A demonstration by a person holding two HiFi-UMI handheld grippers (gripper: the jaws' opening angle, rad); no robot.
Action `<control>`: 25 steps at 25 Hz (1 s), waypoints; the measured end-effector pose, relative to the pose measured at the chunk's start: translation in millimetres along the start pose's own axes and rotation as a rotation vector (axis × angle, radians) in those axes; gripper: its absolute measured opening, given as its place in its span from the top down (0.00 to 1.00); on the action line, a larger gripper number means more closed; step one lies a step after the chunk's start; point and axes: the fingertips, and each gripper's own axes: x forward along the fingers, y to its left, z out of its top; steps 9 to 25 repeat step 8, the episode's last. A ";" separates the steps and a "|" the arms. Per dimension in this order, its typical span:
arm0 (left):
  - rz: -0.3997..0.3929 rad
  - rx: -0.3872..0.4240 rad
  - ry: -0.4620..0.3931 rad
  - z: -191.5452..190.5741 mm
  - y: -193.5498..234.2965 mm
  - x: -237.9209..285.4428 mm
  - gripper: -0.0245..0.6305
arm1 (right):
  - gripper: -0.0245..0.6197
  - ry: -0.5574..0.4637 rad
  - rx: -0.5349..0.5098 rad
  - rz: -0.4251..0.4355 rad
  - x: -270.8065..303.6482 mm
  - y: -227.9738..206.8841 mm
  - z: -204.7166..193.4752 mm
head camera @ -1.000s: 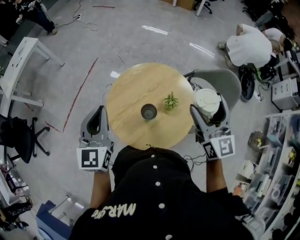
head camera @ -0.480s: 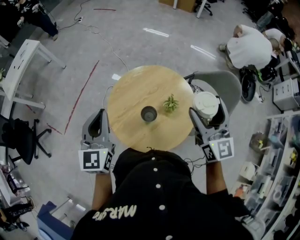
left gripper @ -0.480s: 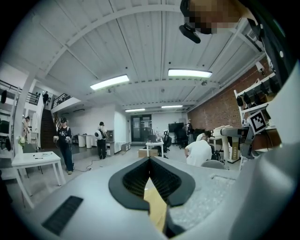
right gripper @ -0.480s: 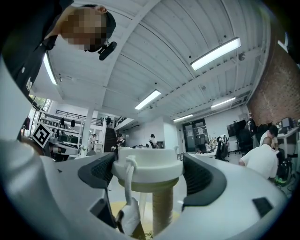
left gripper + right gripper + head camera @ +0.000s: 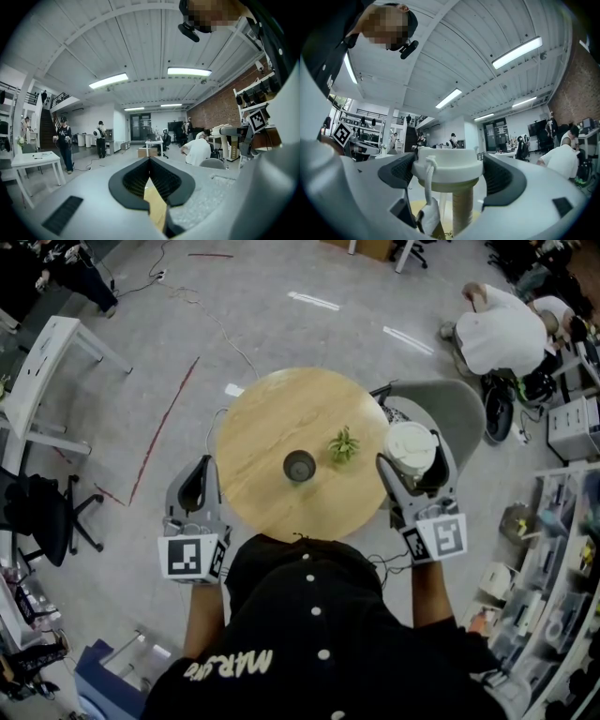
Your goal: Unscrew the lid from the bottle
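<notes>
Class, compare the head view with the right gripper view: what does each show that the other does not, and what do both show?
Only the head view shows the dark container standing on the round table, and the red line on the floor. Only the right gripper view shows the ceiling lights and the white cord hanging down the lid's side. Both show the right gripper with the white lid between its jaws, and a person in a white shirt bent low in the background.
</notes>
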 end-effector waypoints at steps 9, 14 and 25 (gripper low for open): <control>-0.013 0.009 0.018 -3.3 -6.3 4.4 0.96 | 0.25 -0.007 0.028 0.002 2.5 -6.6 -0.4; -0.013 0.009 0.018 -3.3 -6.3 4.4 0.96 | 0.25 -0.007 0.028 0.002 2.5 -6.6 -0.4; -0.013 0.009 0.018 -3.3 -6.3 4.4 0.96 | 0.25 -0.007 0.028 0.002 2.5 -6.6 -0.4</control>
